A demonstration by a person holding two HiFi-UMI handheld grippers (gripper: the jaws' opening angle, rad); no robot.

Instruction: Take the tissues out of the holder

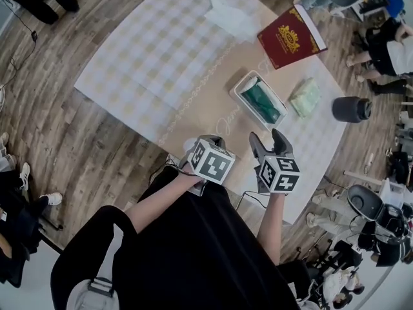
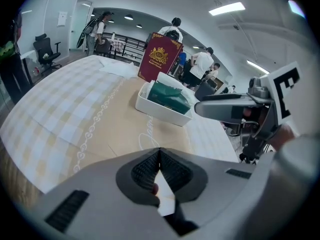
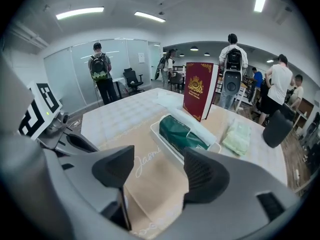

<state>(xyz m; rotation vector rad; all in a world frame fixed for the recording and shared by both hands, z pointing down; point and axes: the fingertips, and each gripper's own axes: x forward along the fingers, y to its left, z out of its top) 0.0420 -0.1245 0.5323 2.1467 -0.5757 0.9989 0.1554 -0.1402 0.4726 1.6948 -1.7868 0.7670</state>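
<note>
Right gripper (image 3: 157,170) gapes empty, left gripper (image 2: 159,170) is closed on nothing; a one-handed tug on the green tissue pack (image 1: 261,102) may drag the light holder (image 1: 238,93) along.

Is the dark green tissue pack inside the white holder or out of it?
Inside. The dark green tissue pack lies within the walls of the white holder, its top showing above the rim.

Lighting: bright, even, from ceiling strip lights (image 3: 80,13), with mild glare at the tubes.
Shadows: soft and faint on the tablecloth (image 1: 129,63).
Distortion: strong fisheye, with dark vignetted corners in both gripper views.
Focus: left gripper (image 2: 159,154) and right gripper (image 3: 159,170) slightly soft close to the lens.
</note>
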